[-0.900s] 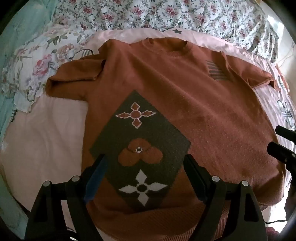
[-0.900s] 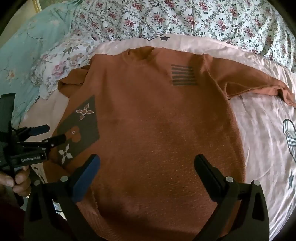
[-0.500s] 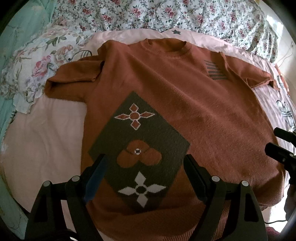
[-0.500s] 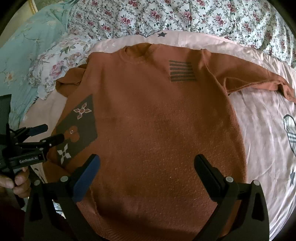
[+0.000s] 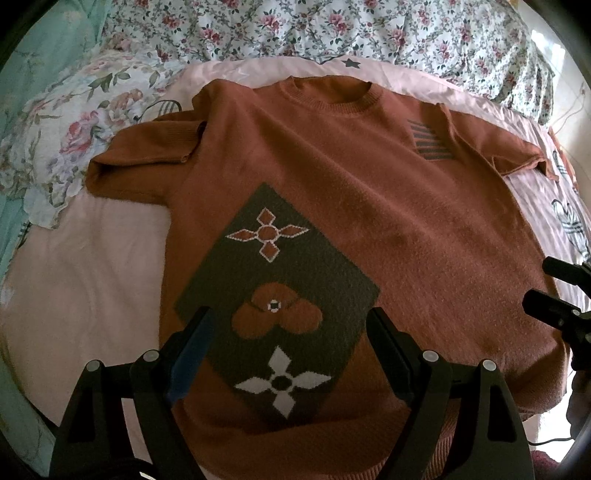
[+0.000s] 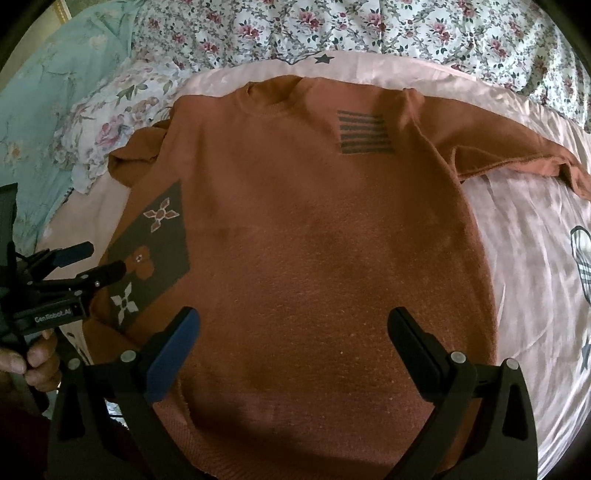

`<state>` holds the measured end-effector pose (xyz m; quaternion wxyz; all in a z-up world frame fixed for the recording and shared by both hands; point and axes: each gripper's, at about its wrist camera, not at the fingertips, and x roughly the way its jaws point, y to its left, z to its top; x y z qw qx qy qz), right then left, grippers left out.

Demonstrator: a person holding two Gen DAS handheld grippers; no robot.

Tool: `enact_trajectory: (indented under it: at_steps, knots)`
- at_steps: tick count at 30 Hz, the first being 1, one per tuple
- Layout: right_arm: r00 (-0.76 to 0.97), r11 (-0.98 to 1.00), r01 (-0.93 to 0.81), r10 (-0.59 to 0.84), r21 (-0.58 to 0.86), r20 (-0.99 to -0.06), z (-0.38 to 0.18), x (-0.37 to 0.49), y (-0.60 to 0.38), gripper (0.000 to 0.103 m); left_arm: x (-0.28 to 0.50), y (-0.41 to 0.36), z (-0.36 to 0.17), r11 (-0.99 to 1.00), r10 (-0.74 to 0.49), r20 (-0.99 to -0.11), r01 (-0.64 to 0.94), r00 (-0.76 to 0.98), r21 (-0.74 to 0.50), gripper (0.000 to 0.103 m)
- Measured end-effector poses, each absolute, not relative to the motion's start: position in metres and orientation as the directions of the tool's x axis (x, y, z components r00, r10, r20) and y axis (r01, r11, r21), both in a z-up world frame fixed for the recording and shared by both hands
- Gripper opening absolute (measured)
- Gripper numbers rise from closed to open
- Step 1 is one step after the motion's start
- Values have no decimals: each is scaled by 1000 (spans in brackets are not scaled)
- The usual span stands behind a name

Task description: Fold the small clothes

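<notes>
On the pink sheet (image 6: 524, 258) | sweater (image 6: 314, 240) flat, soft, floppy knit | I'd pinch the hem corners | left gripper (image 5: 291, 332) and right gripper (image 6: 295, 332) both spread, empty

Wide strip of bare pink sheet (image 5: 92, 266) lies open left of the sweater (image 5: 369, 206), room there for the left gripper (image 5: 291, 354), jaws spread. Floral pillow (image 5: 74, 133) crowds the folded left sleeve (image 5: 147, 162), touching it. Right of the hem, pink sheet lies open too. Floral quilt (image 6: 369, 26) walls off the far side behind the collar. Right gripper (image 6: 295, 347), jaws apart, hangs over the hem.
</notes>
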<state>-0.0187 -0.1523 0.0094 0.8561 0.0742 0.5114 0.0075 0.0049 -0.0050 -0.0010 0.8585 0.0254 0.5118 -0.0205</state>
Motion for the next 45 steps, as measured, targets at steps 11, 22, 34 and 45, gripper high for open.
enact_trajectory:
  at_steps: [11, 22, 34, 45]
  knots:
    - [502, 989, 43, 99, 140, -859, 13, -19, -149, 101, 10, -8, -2, 998, -35, -884, 60, 466, -8, 84]
    - [509, 984, 52, 121, 170, -852, 17, -16, -163, 101, 13, -13, 3, 997, -72, -894, 70, 442, -46, 84]
    - [536, 961, 145, 124, 236, -835, 20, -10, -212, 99, 38, -21, 2, 999, -21, -909, 54, 416, 2, 84]
    - [537, 868, 433, -32, 243, -843, 22, -18, -353, 78, 78, -45, -1, 998, -37, -906, 69, 421, -9, 84]
